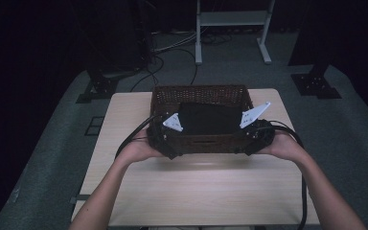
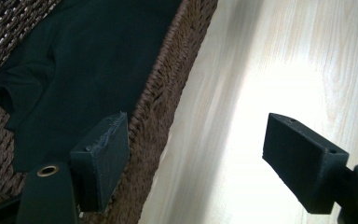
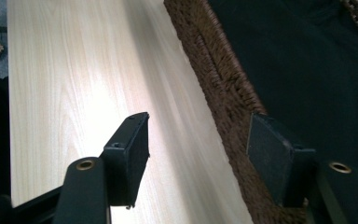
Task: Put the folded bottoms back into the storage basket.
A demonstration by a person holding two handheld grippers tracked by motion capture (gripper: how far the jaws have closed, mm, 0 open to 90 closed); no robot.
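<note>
Sitting mid-table toward the far edge, brown wicker basket (image 1: 199, 142) holds folded black cloth (image 1: 205, 119). Left gripper (image 2: 200, 161) and right gripper (image 3: 198, 156) gape, each straddling the near wall. Gripper views reveal the coarse weave.

A light wooden table (image 1: 196, 191) stands on grey carpet (image 1: 354, 143); a white frame (image 1: 232, 19) stands beyond.

Obstacle: wicker basket (image 1: 199, 142), its near wall standing between the jaws of both the left tongs (image 2: 196, 161) and the right tongs (image 3: 198, 156), each gaping wide. Dark cloth (image 1: 206, 117) is lying just beyond both inner jaws, taking up the basket's floor. Free room: bare counter (image 1: 196, 191) is stretching open behind both tongs and beneath the outer jaws.
</note>
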